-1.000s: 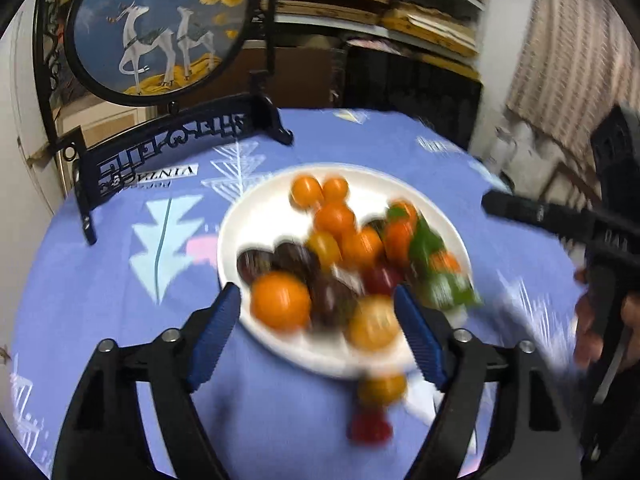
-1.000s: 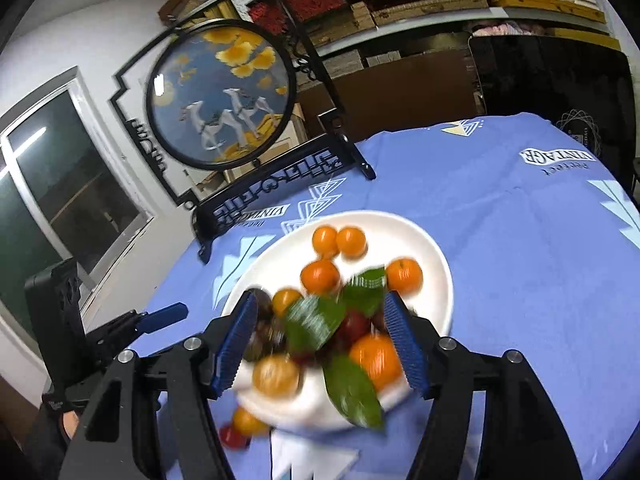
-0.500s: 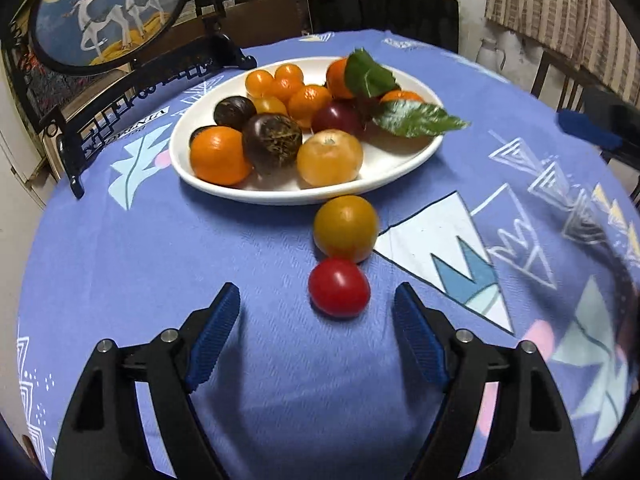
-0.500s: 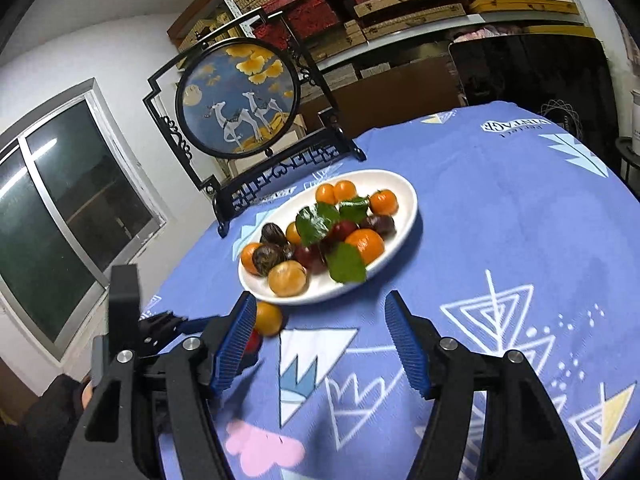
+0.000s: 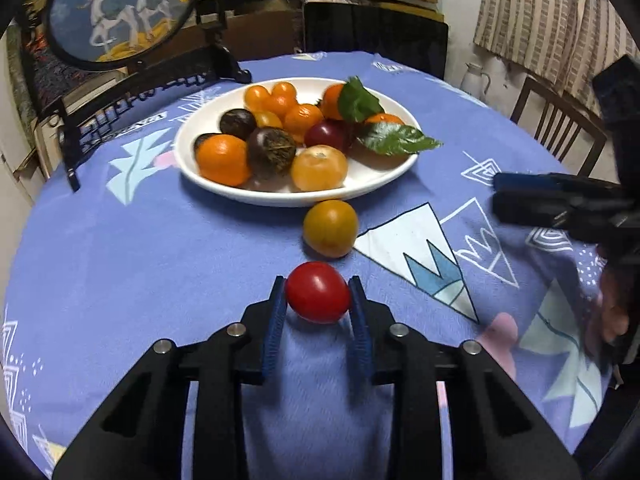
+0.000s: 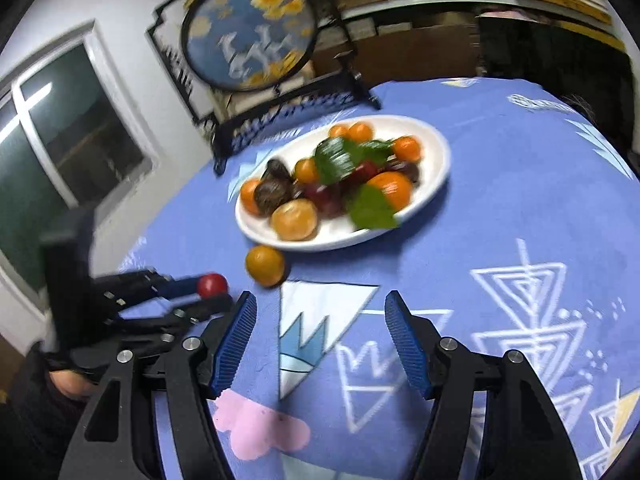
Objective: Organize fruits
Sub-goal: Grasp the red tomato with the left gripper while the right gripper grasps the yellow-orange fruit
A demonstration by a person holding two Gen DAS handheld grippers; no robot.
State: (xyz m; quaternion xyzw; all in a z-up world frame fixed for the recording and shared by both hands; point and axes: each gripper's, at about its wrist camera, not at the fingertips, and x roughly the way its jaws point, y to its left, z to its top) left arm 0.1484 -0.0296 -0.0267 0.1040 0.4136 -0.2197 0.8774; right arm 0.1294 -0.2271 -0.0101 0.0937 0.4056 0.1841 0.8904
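**Red tomato clamped by the left tool beside the fruit plate**

At the left of the left wrist view, a round painted screen on a black stand (image 5: pixel 120 12) is seen at the far edge of the blue patterned tablecloth (image 5: pixel 140 248). The red tomato (image 5: pixel 317 298) is gripped between the blue pads of the left gripper (image 5: pixel 318 294), whose jaws are closed against its sides; whether it is lifted off the cloth cannot be told. Just beyond it an orange-yellow fruit (image 5: pixel 330 228) is set on the cloth, close against the rim of the white plate (image 5: pixel 280 196), which is filled with oranges, dark fruits and green leaves. At the right, the right gripper (image 6: pixel 320 336) is held with its jaws wide apart and nothing between them, above the cloth
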